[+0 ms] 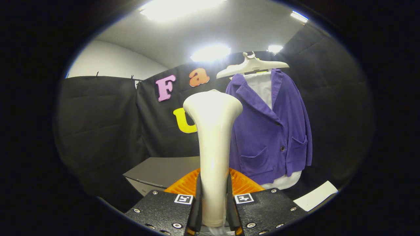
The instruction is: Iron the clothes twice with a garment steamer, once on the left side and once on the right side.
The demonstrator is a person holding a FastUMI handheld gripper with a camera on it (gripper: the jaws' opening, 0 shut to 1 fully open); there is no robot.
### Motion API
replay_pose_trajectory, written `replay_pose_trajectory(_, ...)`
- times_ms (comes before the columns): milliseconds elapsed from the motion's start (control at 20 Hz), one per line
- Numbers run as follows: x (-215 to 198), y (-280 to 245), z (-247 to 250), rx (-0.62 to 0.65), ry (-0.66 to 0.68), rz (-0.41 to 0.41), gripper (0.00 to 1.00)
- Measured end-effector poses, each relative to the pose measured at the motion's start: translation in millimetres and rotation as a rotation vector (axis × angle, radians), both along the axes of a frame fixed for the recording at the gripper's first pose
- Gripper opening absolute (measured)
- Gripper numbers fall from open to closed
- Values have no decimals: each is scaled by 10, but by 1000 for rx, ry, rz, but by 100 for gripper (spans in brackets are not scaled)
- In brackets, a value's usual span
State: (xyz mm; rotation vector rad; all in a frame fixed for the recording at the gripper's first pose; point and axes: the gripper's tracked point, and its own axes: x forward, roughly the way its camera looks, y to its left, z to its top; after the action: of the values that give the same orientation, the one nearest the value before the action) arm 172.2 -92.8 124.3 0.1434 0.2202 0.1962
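Garment steamer [213,144] — one, pale and cream-toned, standing upright between the fingers, its handle running straight up from the gripper [213,209] to a flared head at the top. Both fingers press its lower handle from either side; the claw is clenched on it, no gap visible.

Purple jacket [272,131] — one, hung on a white hanger [251,65] with a white shirt [262,85] under it, against the black cloth wall. It lies beyond the steamer and to the right of it, farther off, not touching the head. Its long axis is vertical, parallel to the steamer's. Two front pockets, two dark buttons down the middle.

The coming move likely turns on that offset: the head must swing right and forward to meet the cloth, then travel along the jacket's length. Which face of the head points at the jacket I cannot tell.

Near the fingers, behind the handle: one orange ribbed thing [242,183], partly hidden. Left of it, one grey box [160,170]. Low right, one white sheet [316,196].
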Motion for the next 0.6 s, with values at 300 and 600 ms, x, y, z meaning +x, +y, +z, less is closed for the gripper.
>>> replay_pose_trajectory(300, 541, -173, 274, -2, -70, 4, 31)
replay_pose_trajectory(600, 1111, -395, 447, -2, -145, -57, 31)
